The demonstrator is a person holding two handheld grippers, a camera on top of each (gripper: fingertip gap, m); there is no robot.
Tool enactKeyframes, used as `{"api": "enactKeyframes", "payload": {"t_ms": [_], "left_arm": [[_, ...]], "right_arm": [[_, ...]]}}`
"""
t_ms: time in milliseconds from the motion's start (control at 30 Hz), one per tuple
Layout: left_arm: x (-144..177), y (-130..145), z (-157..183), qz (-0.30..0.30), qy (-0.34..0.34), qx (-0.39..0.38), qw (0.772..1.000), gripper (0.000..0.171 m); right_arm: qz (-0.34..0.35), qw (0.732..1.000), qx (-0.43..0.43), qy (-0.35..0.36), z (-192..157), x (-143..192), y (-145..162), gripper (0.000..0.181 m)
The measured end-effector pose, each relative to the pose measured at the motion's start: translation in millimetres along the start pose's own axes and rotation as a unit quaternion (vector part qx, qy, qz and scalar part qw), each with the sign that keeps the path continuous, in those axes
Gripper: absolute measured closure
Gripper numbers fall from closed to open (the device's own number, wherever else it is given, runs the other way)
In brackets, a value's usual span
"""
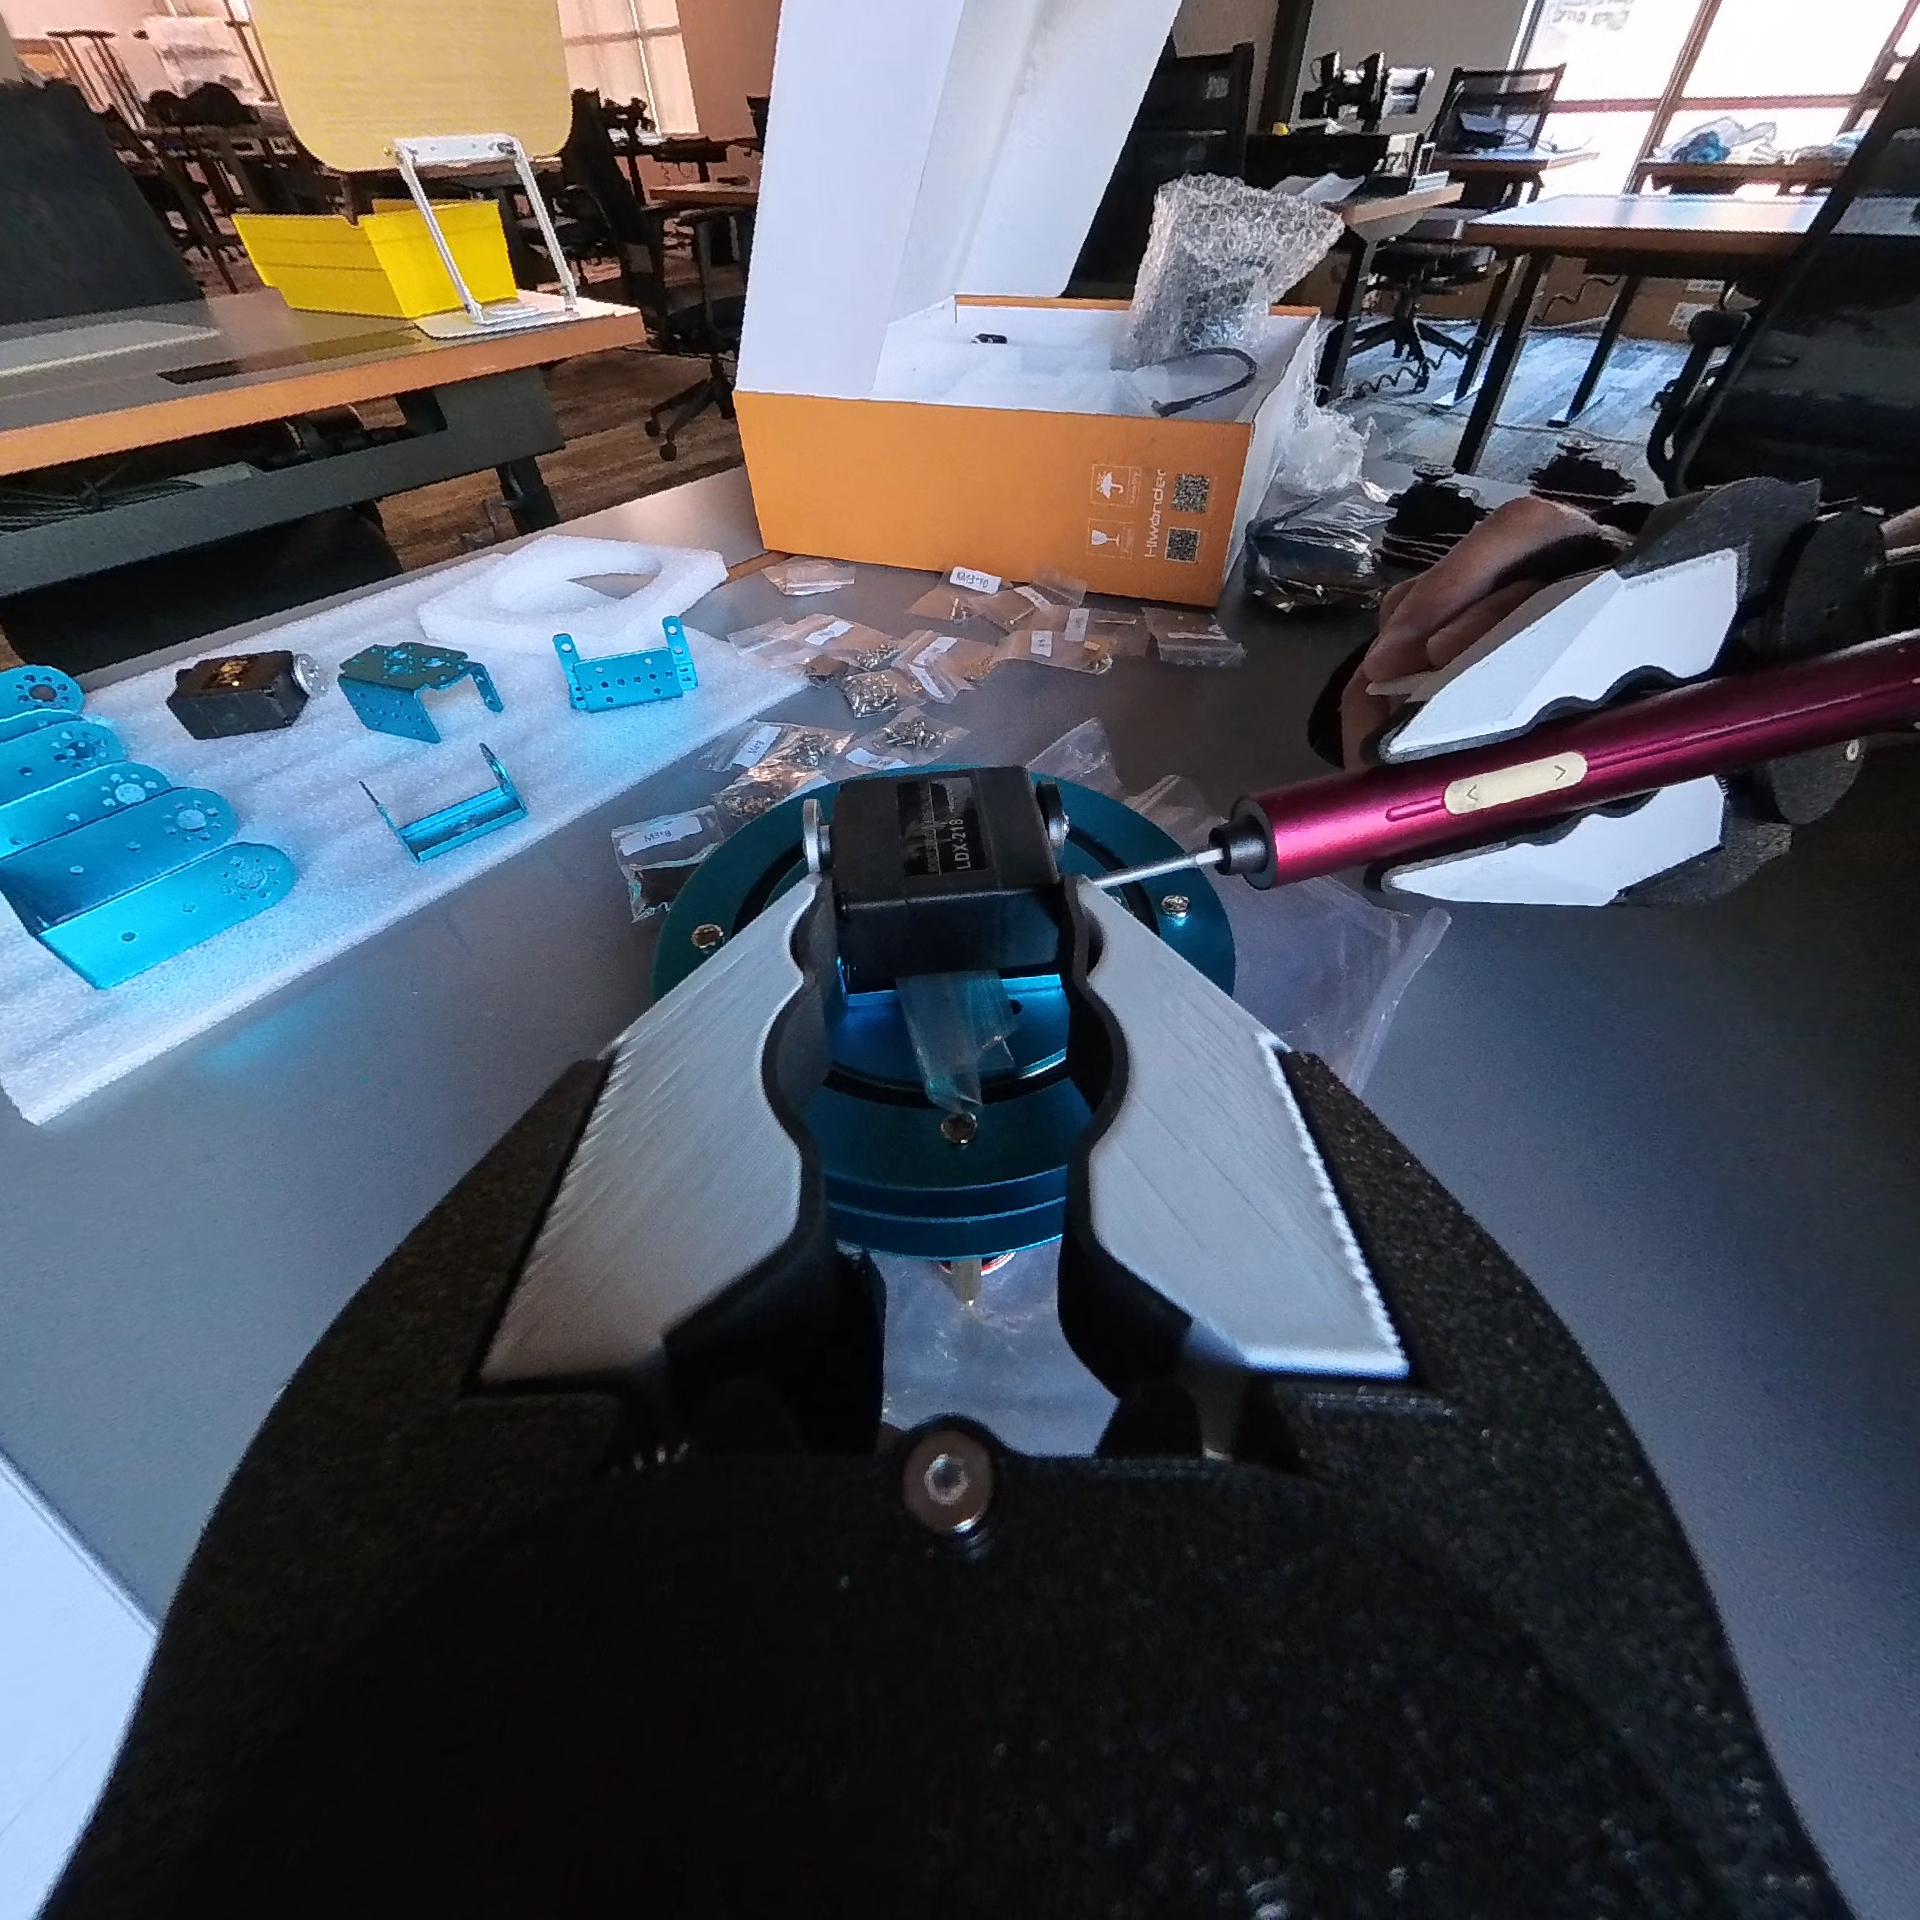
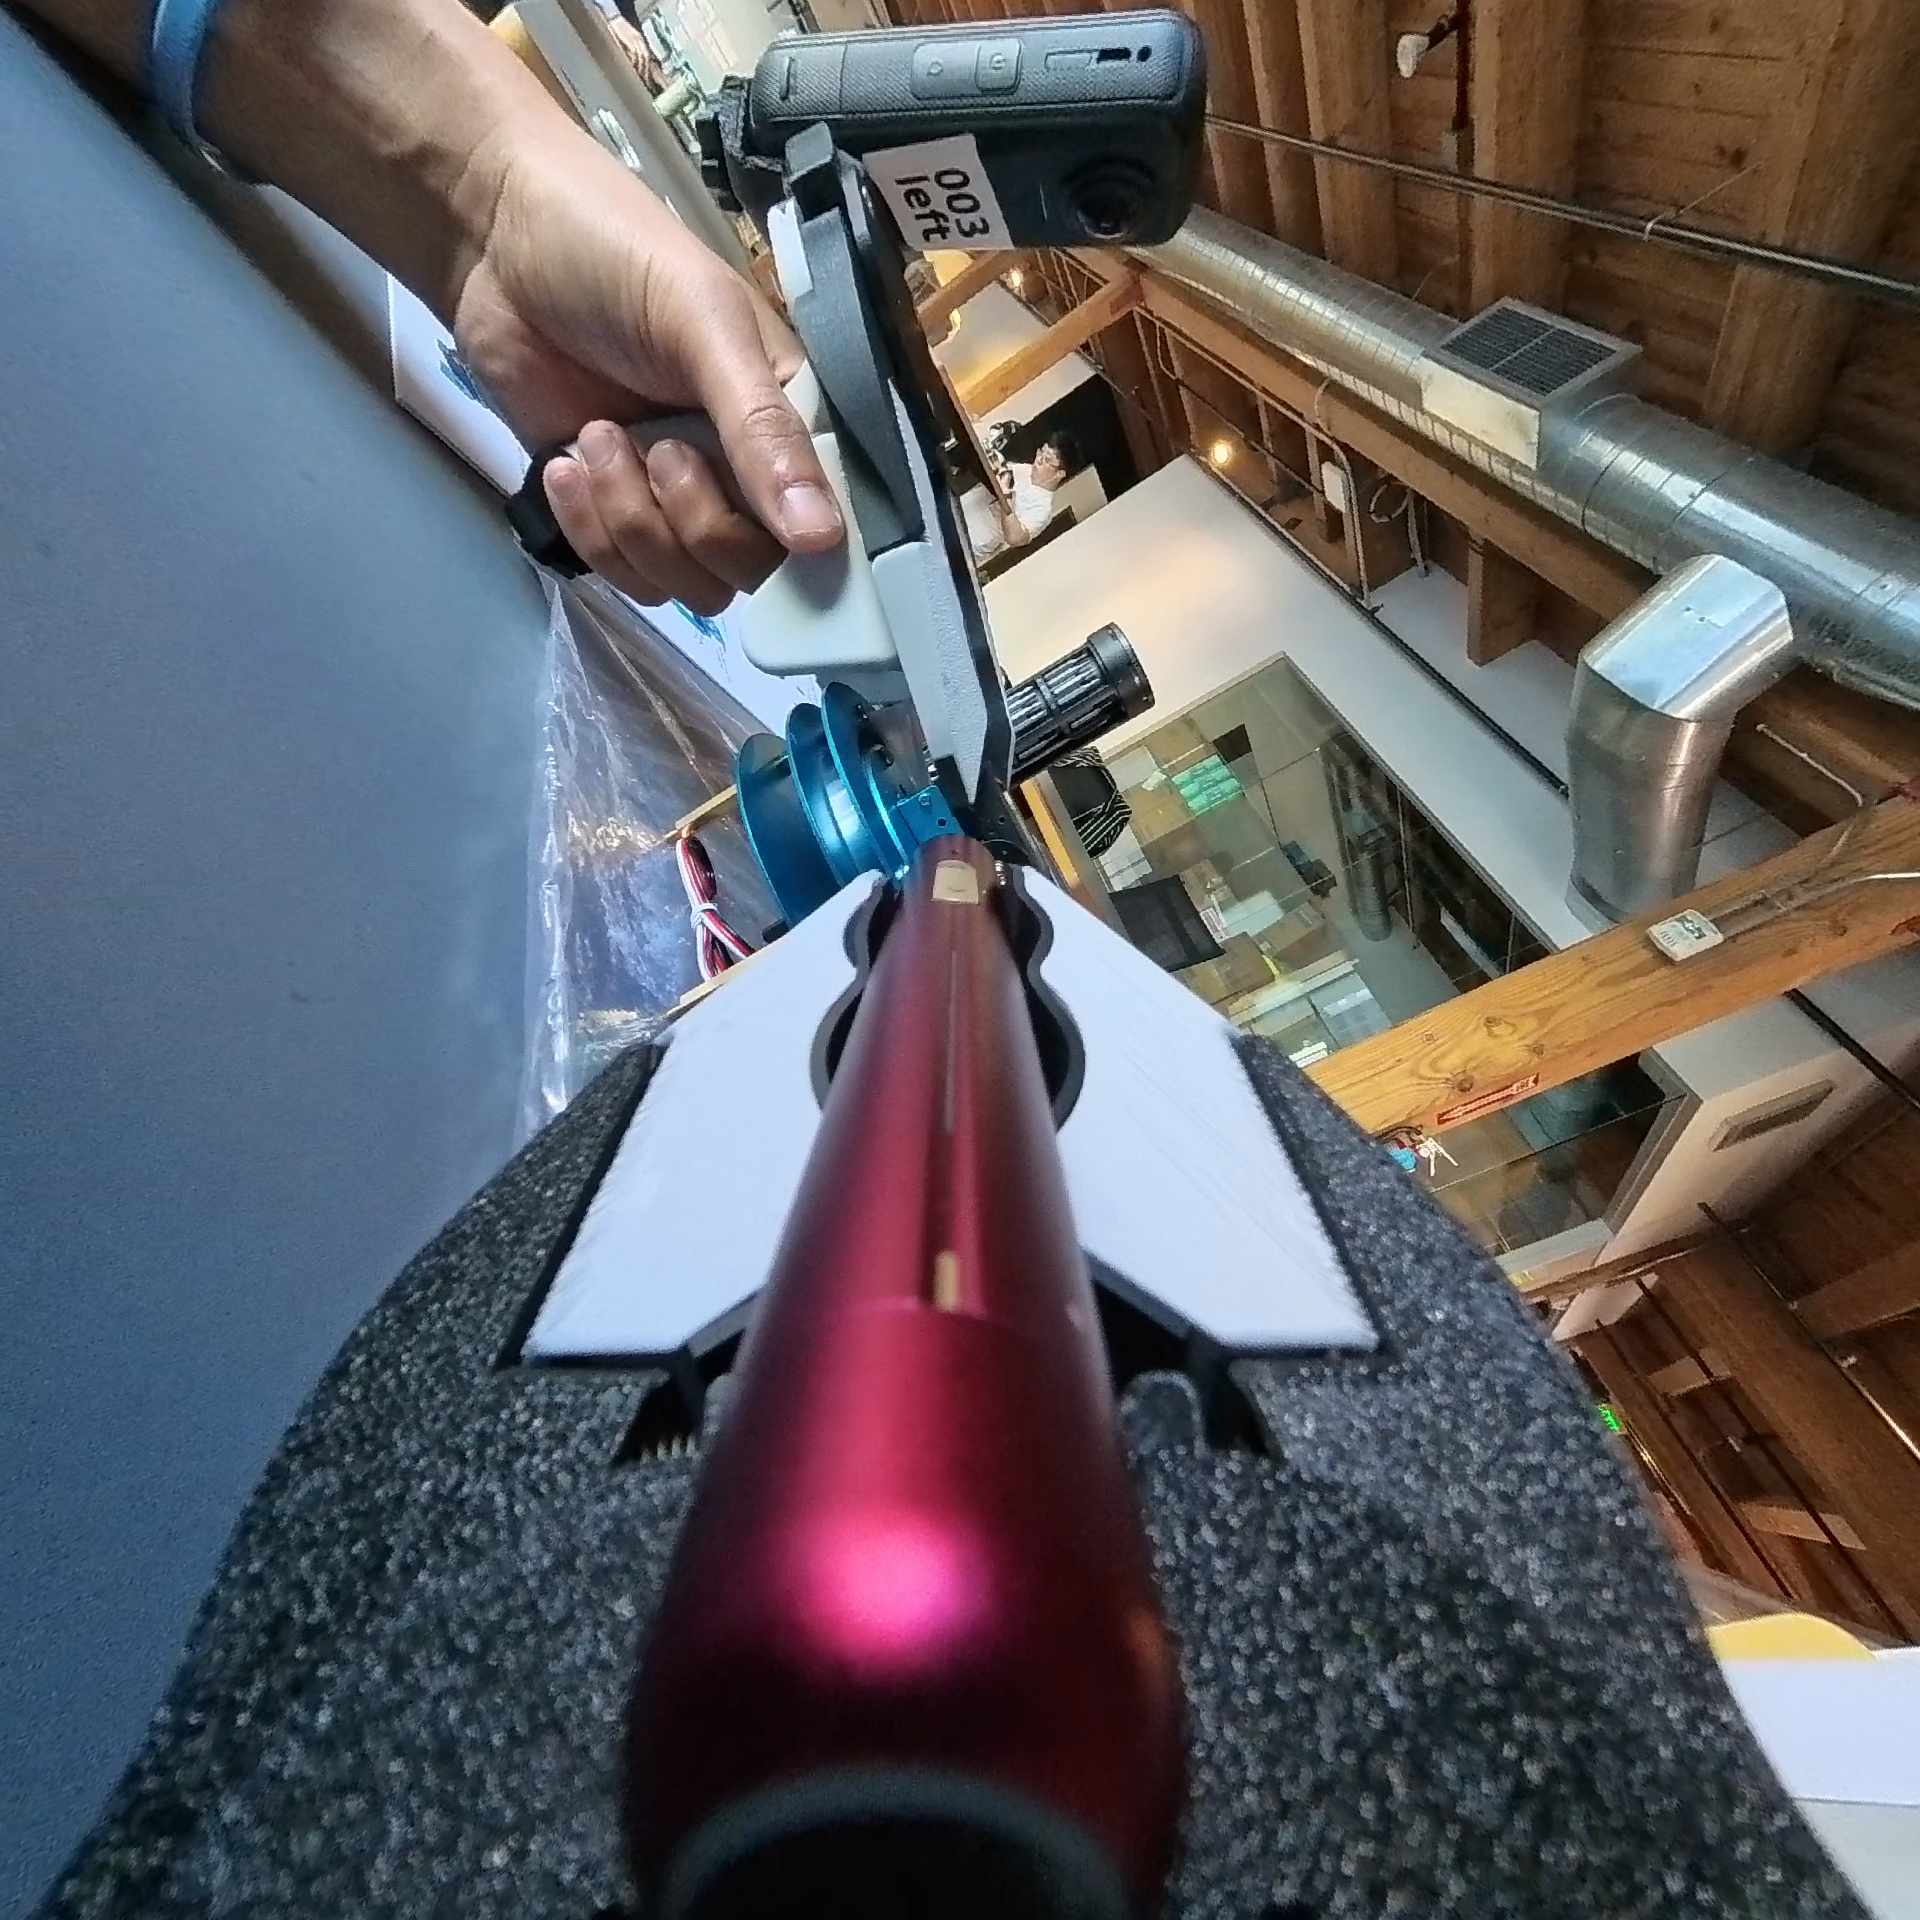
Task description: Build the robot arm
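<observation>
Plainly, our left gripper (image 1: 948, 914) pinched the black servo (image 1: 951, 868) above the blue base (image 1: 940, 1164), and our right gripper (image 2: 951, 904) clamped the red screwdriver (image 2: 925, 1299), its bit (image 1: 1153, 868) touching the servo's right side. We judged that the bit could skid off if the driver tilted, or that the servo could twist in the fingers. Beneath lay a grey table (image 1: 1558, 1247) strewn with screw bags (image 1: 883, 665), blue brackets (image 1: 623, 675) on white foam (image 1: 312, 831) and an orange box (image 1: 997, 499). Around stood office desks and chairs.
</observation>
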State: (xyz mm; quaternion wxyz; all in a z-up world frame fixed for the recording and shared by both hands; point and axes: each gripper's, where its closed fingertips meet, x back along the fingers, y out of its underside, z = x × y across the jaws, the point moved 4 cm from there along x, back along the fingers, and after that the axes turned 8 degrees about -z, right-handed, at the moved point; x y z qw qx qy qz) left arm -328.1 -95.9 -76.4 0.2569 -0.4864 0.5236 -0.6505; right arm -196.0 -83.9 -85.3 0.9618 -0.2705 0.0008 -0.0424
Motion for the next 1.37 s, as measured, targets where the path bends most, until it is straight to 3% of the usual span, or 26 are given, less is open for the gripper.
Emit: {"api": "enactKeyframes", "payload": {"t_ms": [800, 1367], "left_arm": [[0.8, -0.2, 1.8, 0.001, -0.019, -0.023, 1.000, 0.128], [0.2, 5.4, 4.4, -0.011, -0.040, -0.046, 0.998, 0.126]], "right_arm": [[0.001, 1.000, -0.014, 0.008, 5.1, 1.2, 0.3, 0.158], [-0.010, 0.996, -0.077, -0.047, 1.0, 5.6, 1.9, 0.159]]}}
